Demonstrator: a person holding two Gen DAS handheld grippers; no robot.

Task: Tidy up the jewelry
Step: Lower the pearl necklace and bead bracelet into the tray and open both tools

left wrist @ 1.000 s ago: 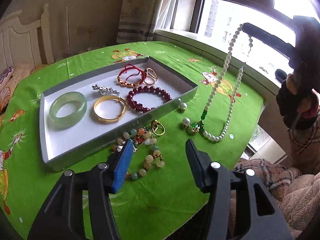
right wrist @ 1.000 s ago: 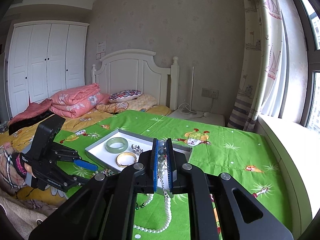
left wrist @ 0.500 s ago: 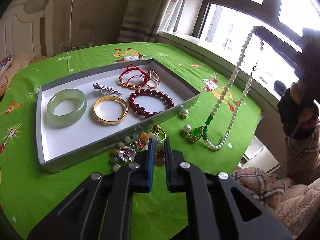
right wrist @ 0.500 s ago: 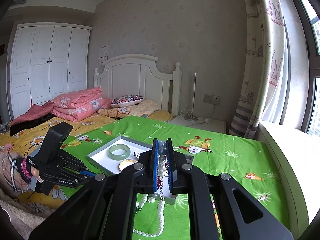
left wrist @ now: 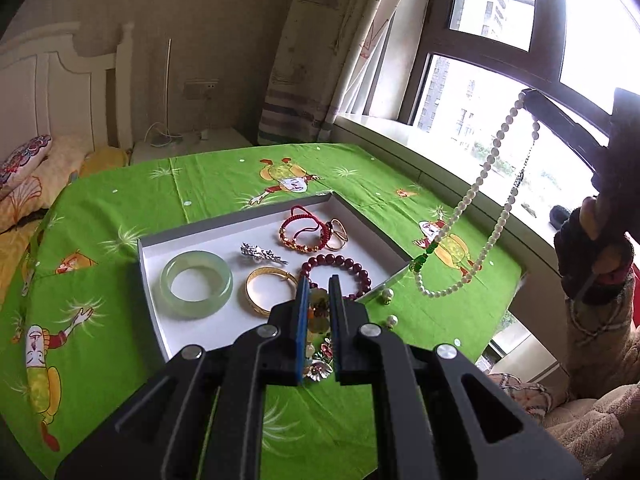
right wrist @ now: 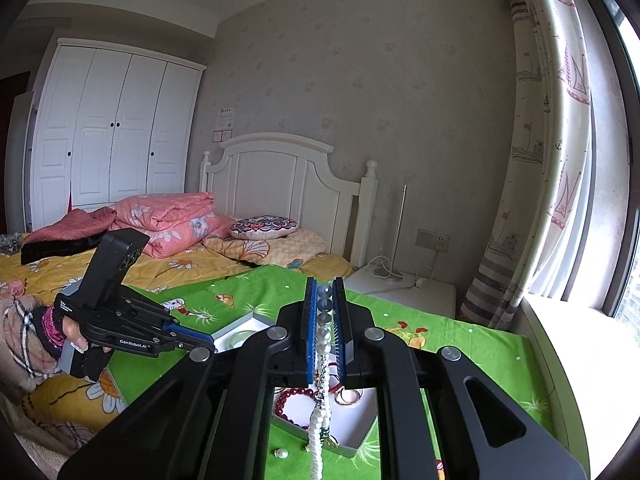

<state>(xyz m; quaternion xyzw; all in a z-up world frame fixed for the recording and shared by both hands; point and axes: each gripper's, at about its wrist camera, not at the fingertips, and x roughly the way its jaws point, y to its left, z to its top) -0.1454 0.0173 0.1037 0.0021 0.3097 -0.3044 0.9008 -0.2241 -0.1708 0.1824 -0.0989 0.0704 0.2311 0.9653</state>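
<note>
My left gripper (left wrist: 319,284) is shut on a multicoloured bead bracelet with flower charms (left wrist: 318,360), which dangles above the tray's near edge. The white tray (left wrist: 192,336) holds a jade bangle (left wrist: 196,284), a gold bangle (left wrist: 270,292), a silver brooch (left wrist: 262,253), a dark red bead bracelet (left wrist: 340,272), a red cord bracelet (left wrist: 306,232) and gold rings (left wrist: 338,234). My right gripper (right wrist: 324,284), also seen in the left wrist view (left wrist: 528,98), is shut on a pearl necklace (right wrist: 322,344), which hangs in a long loop (left wrist: 480,216) with a green pendant (left wrist: 420,264).
Two pearl earrings (left wrist: 386,296) (left wrist: 393,320) lie on the green cartoon cloth (left wrist: 120,208) by the tray's right corner. A windowsill and window run along the right. A bed with pink quilts (right wrist: 160,220) stands behind the table.
The left gripper shut on the bead bracelet and lifted it off the cloth. The right gripper rose, and the pearl necklace now hangs higher.
</note>
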